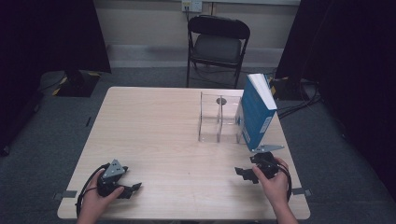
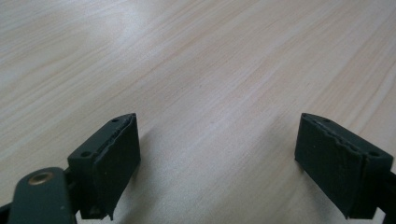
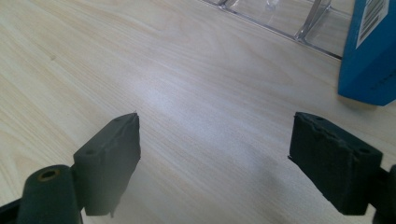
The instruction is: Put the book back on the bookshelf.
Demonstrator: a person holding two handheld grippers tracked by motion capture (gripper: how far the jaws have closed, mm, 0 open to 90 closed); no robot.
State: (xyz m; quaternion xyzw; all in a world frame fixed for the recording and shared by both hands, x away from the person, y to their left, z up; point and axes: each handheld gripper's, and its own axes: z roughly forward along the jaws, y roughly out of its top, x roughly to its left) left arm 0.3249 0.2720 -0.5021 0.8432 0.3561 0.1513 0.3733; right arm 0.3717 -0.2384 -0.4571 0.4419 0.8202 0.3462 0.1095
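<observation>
A thick blue book stands upright at the right end of a clear acrylic divider rack on the far right part of the wooden table. My left gripper rests near the front left edge, held by a hand, and is open. In the left gripper view it has only bare wood between its jaws. My right gripper sits near the front right, open, a short way in front of the book. In the right gripper view it holds nothing, with the book's corner and the rack's base ahead.
A black folding chair stands beyond the table's far edge. Dark curtains hang at both sides, and cables lie on the grey floor at the right. Bare wood stretches across the table's left half and middle.
</observation>
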